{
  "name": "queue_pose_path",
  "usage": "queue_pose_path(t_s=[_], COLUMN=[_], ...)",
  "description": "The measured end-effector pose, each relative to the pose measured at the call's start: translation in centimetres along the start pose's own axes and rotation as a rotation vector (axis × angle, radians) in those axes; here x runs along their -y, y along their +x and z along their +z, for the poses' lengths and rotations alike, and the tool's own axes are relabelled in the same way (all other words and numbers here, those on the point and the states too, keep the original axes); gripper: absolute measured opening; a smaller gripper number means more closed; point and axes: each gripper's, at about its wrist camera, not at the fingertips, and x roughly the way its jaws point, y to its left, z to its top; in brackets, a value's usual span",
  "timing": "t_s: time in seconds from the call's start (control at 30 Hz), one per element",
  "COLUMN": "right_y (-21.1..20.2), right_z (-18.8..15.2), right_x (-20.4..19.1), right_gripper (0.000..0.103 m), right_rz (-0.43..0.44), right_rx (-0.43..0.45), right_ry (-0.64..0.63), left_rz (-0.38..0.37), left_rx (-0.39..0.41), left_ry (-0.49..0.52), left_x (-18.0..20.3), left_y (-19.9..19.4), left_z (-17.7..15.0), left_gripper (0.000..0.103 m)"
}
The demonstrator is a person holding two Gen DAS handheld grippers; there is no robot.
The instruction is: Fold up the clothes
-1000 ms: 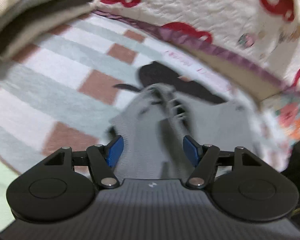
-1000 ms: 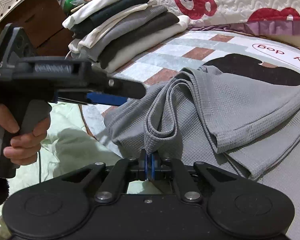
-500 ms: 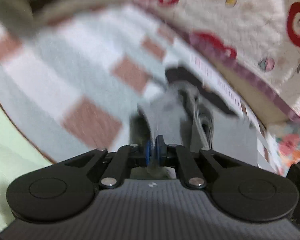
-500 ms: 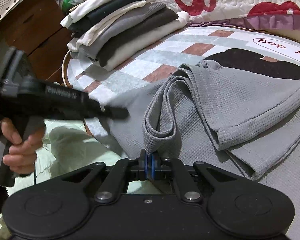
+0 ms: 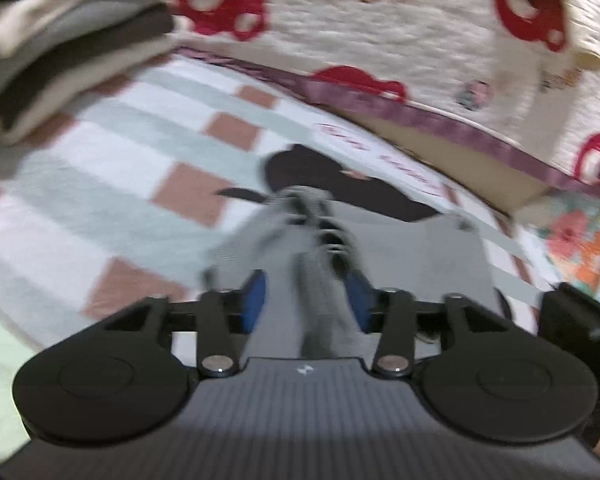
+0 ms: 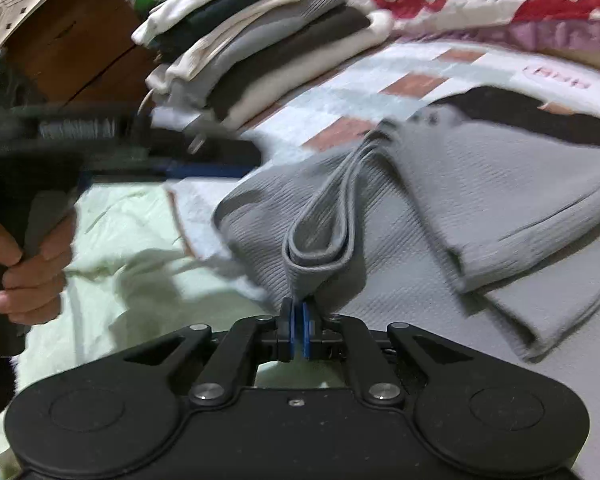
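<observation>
Checked in pale green, white and brown, a rug (image 5: 100, 184) covers the bed, with a quilt (image 5: 400, 28) printed with red bears behind it. On the rug lies a grey shirt (image 6: 480, 184), partly folded, its layers bunched into a ridge. At the near edge, the right gripper (image 6: 299, 332) is clamped tight on a fold of the shirt. The left gripper (image 5: 306, 300), held by a hand (image 6: 28, 264) at the left of the right-wrist view, is opening its jaws; its blue pads (image 5: 256, 296) stand apart on either side of the bunched ridge, though blur hides whether they touch it. A stack of folded clothes (image 6: 260, 40) sits on the rug's far left corner, beside a wooden cabinet (image 6: 72, 40).
</observation>
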Motion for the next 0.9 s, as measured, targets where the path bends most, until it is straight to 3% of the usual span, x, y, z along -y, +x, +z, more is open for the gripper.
queue_pose_path(t_s=[0.07, 0.17, 0.2, 0.23, 0.3, 0.43, 0.53, 0.63, 0.73, 0.83, 0.9], right_y=[0.0, -2.7, -4.2, -5.9, -9.0, -12.6, -13.2, -12.4, -10.8, -10.1, -10.3], right_z=[0.0, 0.2, 0.2, 0.1, -0.3, -2.6, -3.3, -2.7, -2.6, -3.1, -3.1], right_x=[-0.1, -0.9, -0.9, -0.5, 0.8, 5.0, 7.8, 7.6, 6.4, 5.7, 5.5], right_gripper=[0.007, 0.010, 0.017, 0.030, 0.043, 0.043, 0.043, 0.043, 0.050, 0.058, 0.061], right_rz=[0.045, 0.014, -0.012, -0.054, -0.157, -0.403, -0.483, -0.470, -0.502, -0.530, -0.528], right_rx=[-0.048, -0.074, -0.065, -0.049, -0.011, 0.047, 0.064, 0.072, 0.041, 0.045, 0.050], right_ry=[-0.004, -0.079, -0.097, -0.100, -0.093, -0.022, 0.091, 0.067, -0.010, -0.054, -0.054], left_rz=[-0.027, -0.018, -0.009, 0.005, 0.032, 0.046, 0.085, 0.135, 0.112, 0.097, 0.131], left_rx=[-0.026, -0.064, -0.074, -0.083, -0.102, -0.137, -0.158, -0.202, -0.193, -0.167, -0.160], left_ry=[0.034, 0.074, 0.089, 0.107, 0.142, 0.242, 0.298, 0.255, 0.078, 0.026, 0.085], left_x=[1.1, 2.0, 2.2, 2.3, 2.3, 3.0, 3.6, 3.2, 1.7, 1.1, 1.8], left_y=[1.0, 2.1, 2.4, 2.6, 3.0, 4.0, 5.2, 6.5, 6.3, 6.0, 5.9], left_z=[0.1, 0.0, -0.1, -0.3, -0.7, -1.5, -1.3, -1.0, -1.3, -1.6, -1.7], left_gripper=[0.049, 0.056, 0.060, 0.062, 0.063, 0.063, 0.065, 0.072, 0.079, 0.075, 0.050])
